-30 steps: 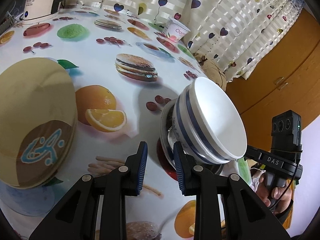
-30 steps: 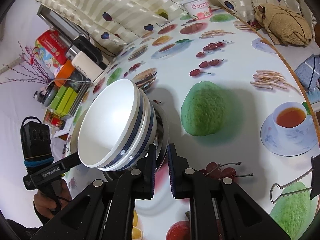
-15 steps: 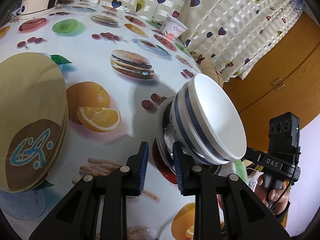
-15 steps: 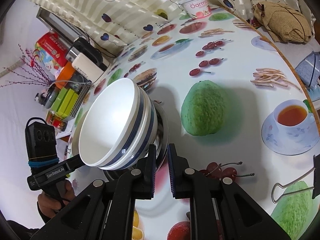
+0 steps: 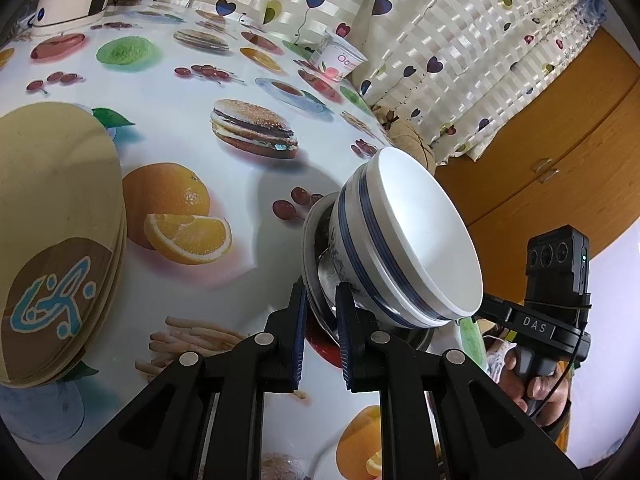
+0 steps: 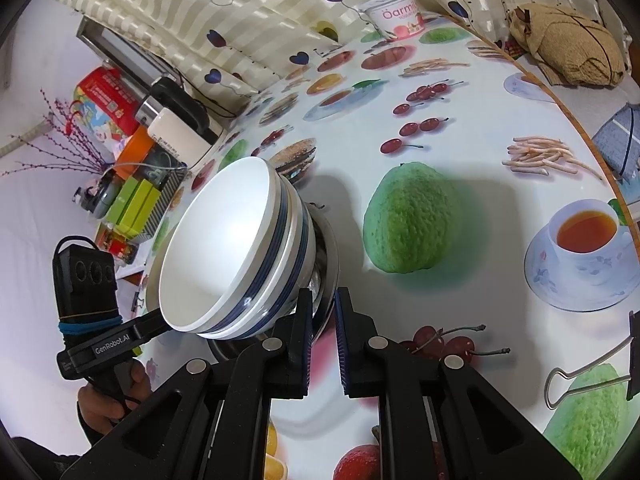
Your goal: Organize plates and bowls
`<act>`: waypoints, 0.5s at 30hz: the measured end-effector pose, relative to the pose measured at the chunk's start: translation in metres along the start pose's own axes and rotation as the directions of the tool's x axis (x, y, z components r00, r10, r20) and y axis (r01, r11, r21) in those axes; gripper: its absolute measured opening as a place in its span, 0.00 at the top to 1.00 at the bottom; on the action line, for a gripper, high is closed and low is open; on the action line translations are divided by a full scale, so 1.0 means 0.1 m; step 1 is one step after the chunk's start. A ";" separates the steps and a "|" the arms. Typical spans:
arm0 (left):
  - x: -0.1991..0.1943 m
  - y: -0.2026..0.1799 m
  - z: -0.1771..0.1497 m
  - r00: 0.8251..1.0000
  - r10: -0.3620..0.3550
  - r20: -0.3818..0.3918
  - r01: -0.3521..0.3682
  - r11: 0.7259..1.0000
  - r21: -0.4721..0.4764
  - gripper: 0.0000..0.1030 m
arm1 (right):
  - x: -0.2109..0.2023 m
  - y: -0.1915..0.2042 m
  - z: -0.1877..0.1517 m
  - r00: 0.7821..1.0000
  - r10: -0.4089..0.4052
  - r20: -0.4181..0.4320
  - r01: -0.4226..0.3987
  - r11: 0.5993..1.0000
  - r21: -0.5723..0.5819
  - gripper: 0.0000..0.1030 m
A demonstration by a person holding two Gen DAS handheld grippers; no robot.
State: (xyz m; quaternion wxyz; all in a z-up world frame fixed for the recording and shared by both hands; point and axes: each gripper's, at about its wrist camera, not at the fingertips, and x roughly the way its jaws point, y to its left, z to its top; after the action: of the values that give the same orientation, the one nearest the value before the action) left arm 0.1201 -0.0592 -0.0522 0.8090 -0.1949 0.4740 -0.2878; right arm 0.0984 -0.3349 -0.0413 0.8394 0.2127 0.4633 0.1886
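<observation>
I am pinching the steel bowl (image 5: 320, 276) rim between both tongs, left gripper (image 5: 322, 320) and right gripper (image 6: 322, 320), over the tablecloth (image 5: 240, 184). Nested striped bowls (image 5: 404, 240) inside are making it heavy, slippery, breakable. Beyond, the plate stack (image 5: 56, 220) is waiting.

The surface (image 5: 224, 128) is covered with a glossy white cloth printed with fruits, hamburgers and tea cups. Behind it hangs a cream striped curtain (image 5: 440, 48) with small hearts, and beside the curtain stands a wooden cabinet (image 5: 560, 152) of orange-brown colour. In the right wrist view, a pale wall (image 6: 32, 92) is behind some boxes (image 6: 108, 100).
</observation>
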 end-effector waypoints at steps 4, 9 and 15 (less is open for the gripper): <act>-0.01 -0.01 -0.01 1.000 -0.001 0.003 0.001 1.000 -0.002 0.85 | 0.00 0.01 0.00 1.000 0.004 -0.005 -0.004 1.000 -0.004 0.88; 0.01 0.04 0.01 0.999 -0.027 -0.033 0.026 0.999 -0.048 0.84 | 0.01 0.01 0.04 0.998 -0.059 -0.030 0.060 0.998 0.022 0.70; 0.05 0.13 0.06 0.994 -0.074 -0.079 0.063 0.989 -0.135 0.84 | 0.02 0.01 0.06 0.996 -0.076 -0.045 0.077 0.997 0.016 0.71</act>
State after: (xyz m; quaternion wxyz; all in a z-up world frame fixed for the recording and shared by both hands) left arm 0.1312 -0.0523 -0.0602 0.7634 -0.2519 0.5185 -0.2913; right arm 0.1042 -0.3336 -0.0396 0.8336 0.1982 0.4912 0.1568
